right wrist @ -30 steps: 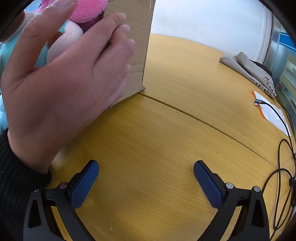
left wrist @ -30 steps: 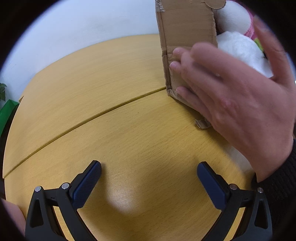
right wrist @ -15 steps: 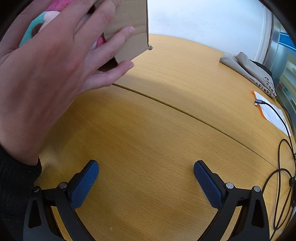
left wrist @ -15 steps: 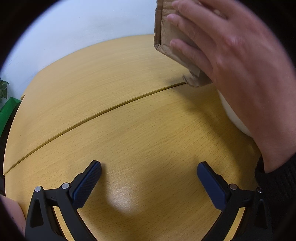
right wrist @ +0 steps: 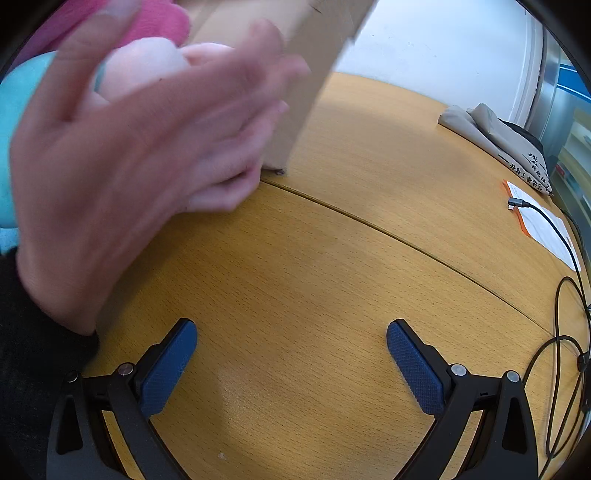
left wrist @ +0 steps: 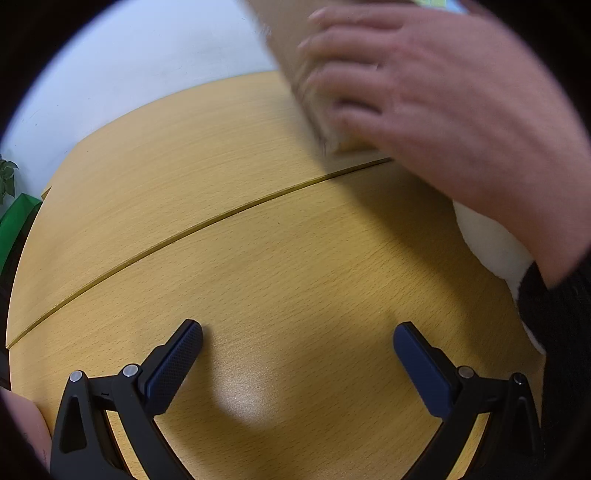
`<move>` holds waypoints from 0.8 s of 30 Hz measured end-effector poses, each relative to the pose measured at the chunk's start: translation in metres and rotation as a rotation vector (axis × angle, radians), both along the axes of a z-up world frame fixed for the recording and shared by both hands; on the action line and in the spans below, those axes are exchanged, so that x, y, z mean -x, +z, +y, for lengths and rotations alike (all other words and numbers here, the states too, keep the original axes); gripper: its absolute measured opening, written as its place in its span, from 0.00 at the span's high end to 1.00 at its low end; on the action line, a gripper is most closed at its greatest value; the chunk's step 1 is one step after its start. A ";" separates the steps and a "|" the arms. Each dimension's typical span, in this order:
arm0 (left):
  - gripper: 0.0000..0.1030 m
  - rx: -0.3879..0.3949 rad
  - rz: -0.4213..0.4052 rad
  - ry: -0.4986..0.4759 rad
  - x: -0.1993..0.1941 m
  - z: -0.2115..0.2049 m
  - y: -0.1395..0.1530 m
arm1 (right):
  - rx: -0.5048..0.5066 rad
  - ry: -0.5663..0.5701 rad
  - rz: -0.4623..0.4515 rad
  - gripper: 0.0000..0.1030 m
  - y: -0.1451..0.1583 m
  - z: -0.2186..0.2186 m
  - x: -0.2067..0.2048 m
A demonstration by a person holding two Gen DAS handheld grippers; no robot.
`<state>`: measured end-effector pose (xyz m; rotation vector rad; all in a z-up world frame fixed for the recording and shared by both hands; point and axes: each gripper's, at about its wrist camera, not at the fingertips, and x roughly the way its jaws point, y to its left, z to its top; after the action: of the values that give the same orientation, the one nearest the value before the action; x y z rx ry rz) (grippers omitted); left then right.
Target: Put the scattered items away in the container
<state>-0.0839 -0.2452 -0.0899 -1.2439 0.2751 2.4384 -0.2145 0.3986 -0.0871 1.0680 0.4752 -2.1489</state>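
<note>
A bare hand (left wrist: 443, 110) grips a tilted, motion-blurred cardboard box (left wrist: 291, 55) above the far side of the wooden table (left wrist: 258, 240). The hand (right wrist: 147, 166) and the box (right wrist: 295, 74) also show in the right wrist view, with pink (right wrist: 155, 22), peach and teal (right wrist: 14, 122) soft toys behind the hand. A white soft item (left wrist: 491, 240) lies under the wrist. My left gripper (left wrist: 297, 350) is open and empty low over the table. My right gripper (right wrist: 291, 349) is open and empty too.
A seam (right wrist: 406, 240) runs across the tabletop. At the right lie a folded grey cloth bag (right wrist: 498, 140), a paper with an orange edge (right wrist: 543, 225) and a black cable (right wrist: 561, 332). Green leaves and a green object (left wrist: 14, 214) stand past the table's left edge.
The hand has tipped and lifted the cardboard box, then brought it back down near the table seam; it is blurred with motion. Both grippers have stayed still and open.
</note>
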 end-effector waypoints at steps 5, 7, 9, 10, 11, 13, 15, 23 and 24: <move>0.00 0.000 0.000 0.001 0.000 0.000 0.000 | 0.000 0.000 0.000 0.00 0.000 0.000 0.000; 0.00 0.000 0.000 0.001 0.001 -0.002 -0.001 | 0.000 0.000 0.000 0.00 0.000 0.000 -0.001; 0.00 0.000 0.000 0.001 0.001 -0.003 -0.003 | 0.000 0.000 0.000 0.00 0.000 -0.001 -0.002; 0.00 0.000 0.000 0.001 0.002 -0.004 -0.003 | 0.000 -0.001 0.000 0.00 0.000 -0.001 -0.002; 0.00 0.000 0.000 0.002 0.001 -0.004 -0.003 | 0.000 -0.001 0.000 0.00 0.000 -0.001 -0.002; 0.00 0.000 0.000 0.003 0.001 -0.003 -0.003 | 0.000 -0.001 0.000 0.00 0.000 -0.001 -0.002; 0.00 0.000 0.000 0.003 0.001 -0.003 -0.003 | 0.000 -0.001 0.000 0.00 0.000 -0.001 -0.002; 0.00 0.000 0.000 0.005 0.000 -0.002 -0.002 | 0.000 -0.001 0.000 0.00 0.000 -0.001 -0.002; 0.00 0.000 0.000 0.006 0.000 -0.002 -0.002 | 0.000 -0.001 0.000 0.00 0.000 -0.001 -0.002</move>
<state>-0.0841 -0.2470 -0.0920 -1.2469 0.2723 2.4433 -0.2125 0.3978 -0.0869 1.0682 0.4748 -2.1501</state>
